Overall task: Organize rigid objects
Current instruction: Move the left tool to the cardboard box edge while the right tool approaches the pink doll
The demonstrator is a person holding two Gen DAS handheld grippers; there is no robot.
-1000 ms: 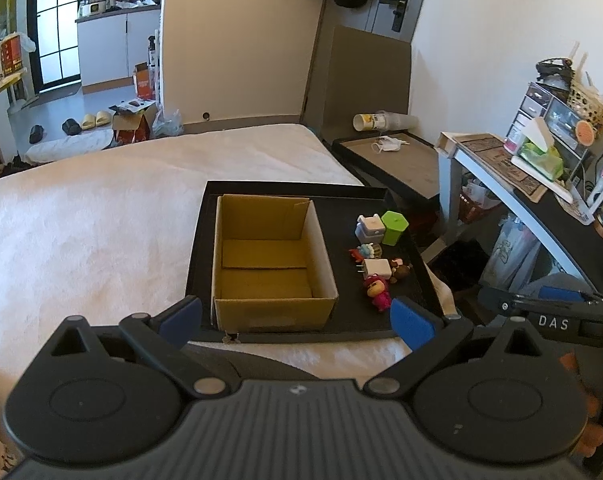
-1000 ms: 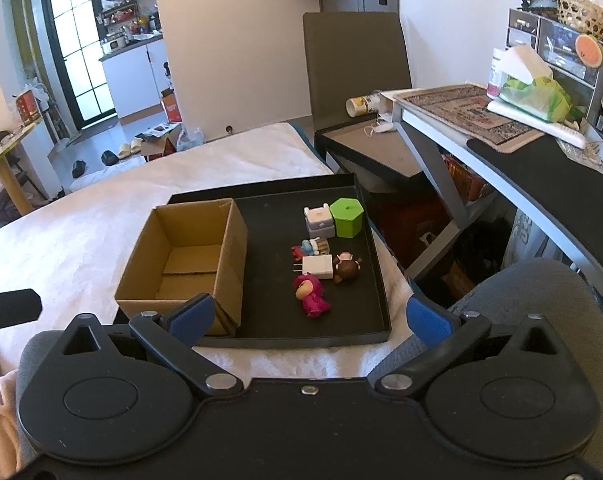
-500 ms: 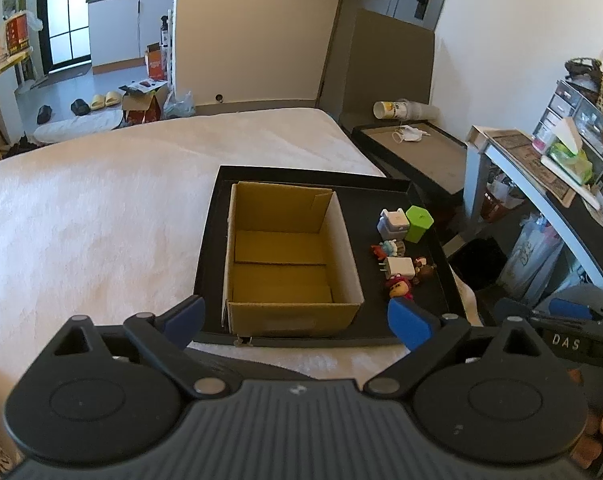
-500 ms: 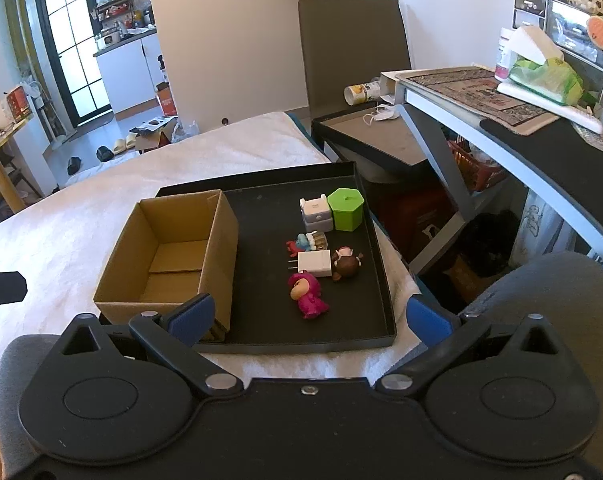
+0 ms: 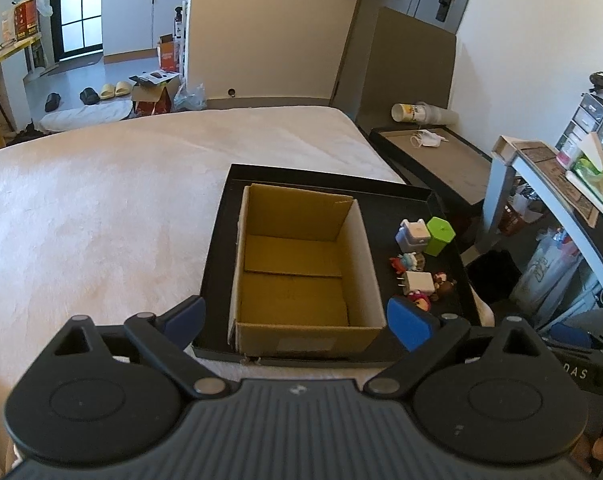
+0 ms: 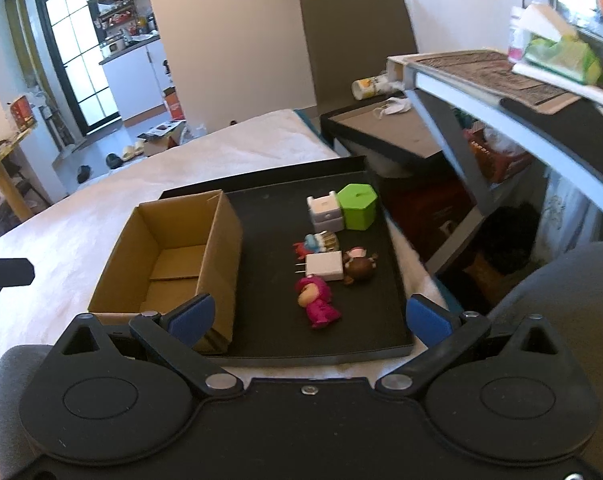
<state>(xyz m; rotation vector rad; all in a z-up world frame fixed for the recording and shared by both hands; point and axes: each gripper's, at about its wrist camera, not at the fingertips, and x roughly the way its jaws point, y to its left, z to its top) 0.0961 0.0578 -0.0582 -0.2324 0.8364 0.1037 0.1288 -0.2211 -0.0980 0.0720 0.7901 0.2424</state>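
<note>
An empty open cardboard box [image 5: 301, 276] [image 6: 173, 260] stands on the left of a black tray [image 5: 385, 200] [image 6: 269, 248]. To its right lie small items: a green hexagonal box [image 6: 357, 206] [image 5: 439, 236], a white mini drawer unit [image 6: 325, 212] [image 5: 412, 236], a white charger plug [image 6: 323, 267] [image 5: 419, 282], a pink figure [image 6: 315, 300], a brown figure [image 6: 359, 266] and a small blue-red figure [image 6: 315, 242]. My left gripper [image 5: 297, 320] is open and empty before the box. My right gripper [image 6: 309, 316] is open and empty, just short of the pink figure.
The tray lies on a white bed [image 5: 101, 200]. A desk [image 6: 501, 96] with a tissue pack stands to the right, with a low dark-rimmed shelf [image 6: 389, 128] behind the tray. Beyond the bed the floor holds shoes and cartons.
Both grippers have moved forward toward the tray, so the box and small items look larger. Both stay open and nothing on the tray has moved.
</note>
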